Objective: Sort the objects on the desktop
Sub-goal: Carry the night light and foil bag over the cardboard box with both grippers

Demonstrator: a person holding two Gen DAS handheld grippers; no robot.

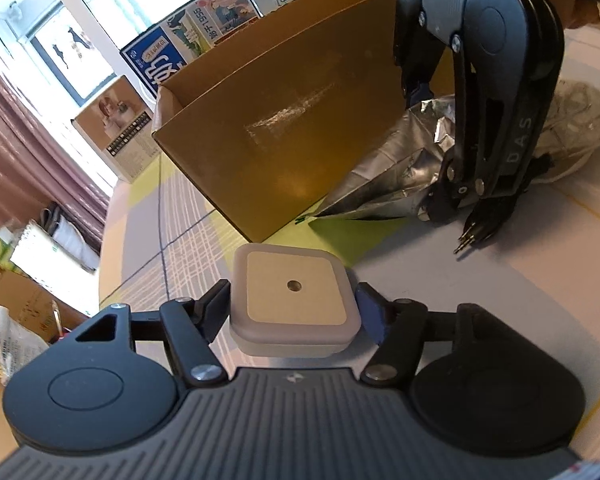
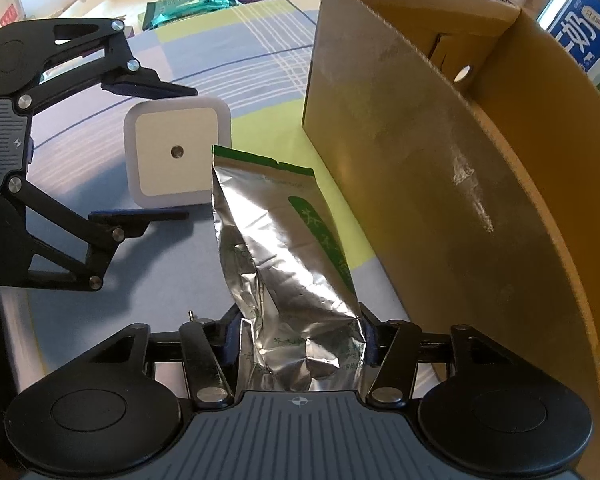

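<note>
My left gripper (image 1: 294, 306) has its two fingers set on either side of the white square night light (image 1: 294, 300), the pads touching or just shy of its edges; I cannot tell whether they press it, but the light sits squarely between them on the checked tablecloth (image 1: 172, 256). In the right wrist view the same light (image 2: 176, 156) lies flat with the left fingers above and below it. My right gripper (image 2: 300, 340) is clamped on the crumpled end of a silver foil pouch (image 2: 284, 264) with green print, whose far end points toward the night light and lies just beside it. The open cardboard box (image 1: 276, 128) stands upright on the table, close behind both items, the pouch nearly against its wall. Black cable plugs (image 1: 476, 232) lie beside the right gripper.
</note>
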